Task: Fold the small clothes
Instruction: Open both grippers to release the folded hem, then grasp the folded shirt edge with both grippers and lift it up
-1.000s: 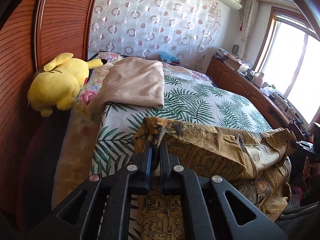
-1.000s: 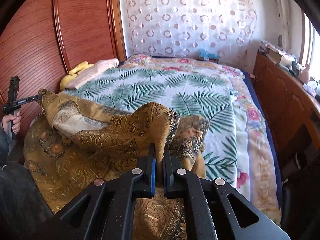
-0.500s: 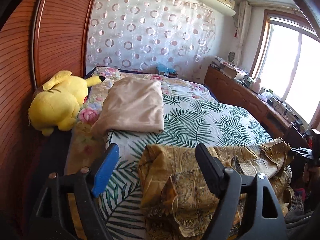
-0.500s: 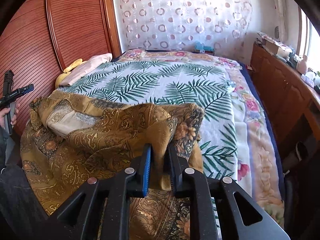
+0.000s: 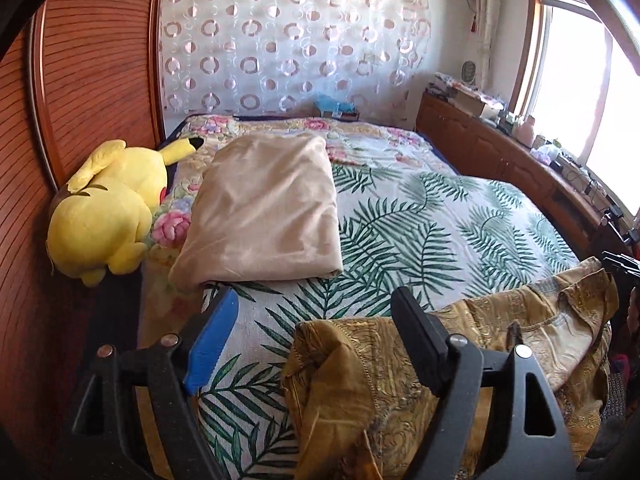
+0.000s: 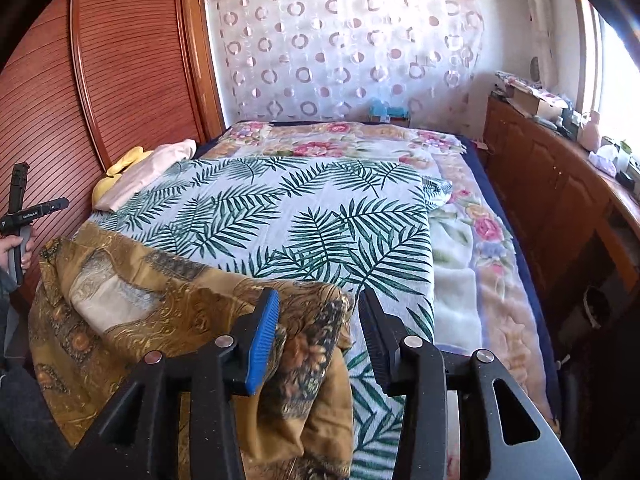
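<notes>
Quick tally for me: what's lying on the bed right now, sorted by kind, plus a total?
Gold patterned garment: 1
Folded beige cloth: 1
Yellow plush toy: 1
Palm-leaf sheet: 1
Floral blanket: 1
Total: 5

Both wrist cameras sit low at the bed's [image 5: 400,216] foot, facing the curtain [image 6: 352,48], sharing the leaf-print sheet [image 6: 312,208].

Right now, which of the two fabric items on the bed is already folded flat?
The plain beige cloth, a neat smooth rectangle beside the yellow plush toy. The gold patterned garment lies rumpled at the bed's near edge, under both open grippers.
</notes>
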